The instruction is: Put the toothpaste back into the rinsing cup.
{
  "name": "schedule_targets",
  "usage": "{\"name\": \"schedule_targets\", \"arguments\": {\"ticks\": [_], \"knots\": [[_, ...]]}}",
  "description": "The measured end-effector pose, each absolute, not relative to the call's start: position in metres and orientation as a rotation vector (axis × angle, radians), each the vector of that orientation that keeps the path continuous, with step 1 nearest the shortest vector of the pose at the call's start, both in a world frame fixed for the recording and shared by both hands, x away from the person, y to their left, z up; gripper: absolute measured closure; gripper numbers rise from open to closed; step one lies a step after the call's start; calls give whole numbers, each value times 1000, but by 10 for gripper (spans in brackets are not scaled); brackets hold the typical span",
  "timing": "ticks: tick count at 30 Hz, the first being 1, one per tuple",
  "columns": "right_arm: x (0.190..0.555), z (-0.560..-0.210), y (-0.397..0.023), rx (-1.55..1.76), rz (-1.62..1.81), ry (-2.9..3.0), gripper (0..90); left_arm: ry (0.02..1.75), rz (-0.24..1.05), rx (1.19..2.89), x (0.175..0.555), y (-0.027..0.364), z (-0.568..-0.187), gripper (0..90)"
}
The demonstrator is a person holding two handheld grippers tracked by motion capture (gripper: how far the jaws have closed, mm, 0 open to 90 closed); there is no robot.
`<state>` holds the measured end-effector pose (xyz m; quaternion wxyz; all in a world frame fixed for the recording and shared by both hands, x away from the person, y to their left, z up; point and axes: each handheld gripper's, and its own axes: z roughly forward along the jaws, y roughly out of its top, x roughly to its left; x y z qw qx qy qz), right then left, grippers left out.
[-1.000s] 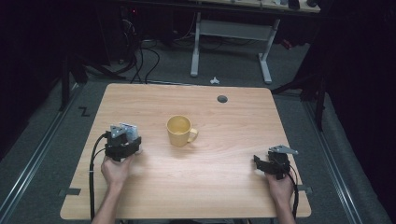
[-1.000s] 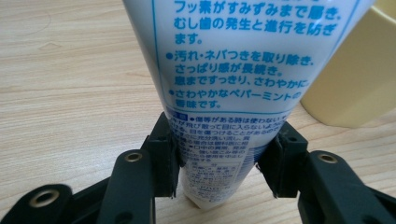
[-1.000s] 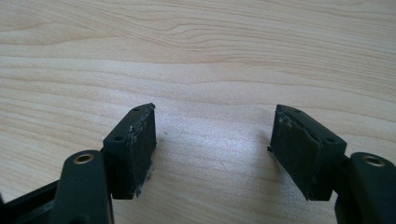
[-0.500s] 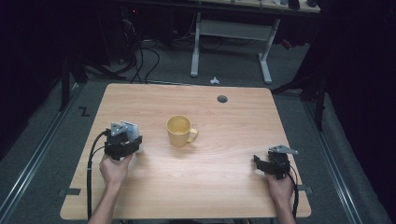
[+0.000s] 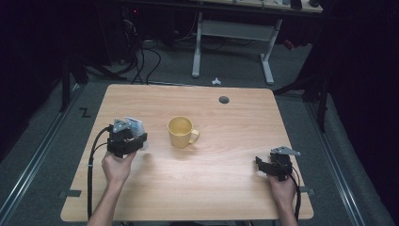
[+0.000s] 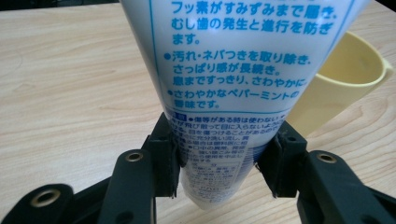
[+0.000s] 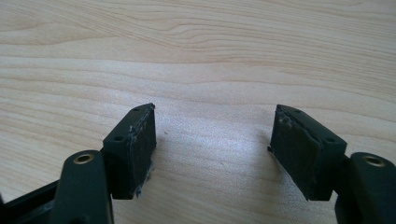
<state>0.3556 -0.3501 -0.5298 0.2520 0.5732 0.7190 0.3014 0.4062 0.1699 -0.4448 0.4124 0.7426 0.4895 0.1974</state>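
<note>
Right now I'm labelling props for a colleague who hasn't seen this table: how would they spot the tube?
Start at the wooden table and find the yellow mug near its middle. Just left of the mug, the left gripper is clamped on the toothpaste tube. It is the only white item, printed with blue Japanese text, unlike the plain yellow mug.

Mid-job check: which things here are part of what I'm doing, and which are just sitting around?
Likely in play:
- toothpaste tube, clamped in the left gripper
- yellow mug, just beside the tube
- right gripper, open, nothing between its jaws

Just lying about:
- table's grommet hole
- small white object on the floor
</note>
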Motion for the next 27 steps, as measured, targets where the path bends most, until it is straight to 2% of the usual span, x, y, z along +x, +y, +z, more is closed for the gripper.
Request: {"name": "schedule_targets", "arguments": {"ticks": [27], "knots": [[355, -530, -350, 1557, 820, 1955, 312, 1119, 446, 1857, 415, 151, -407, 555]]}}
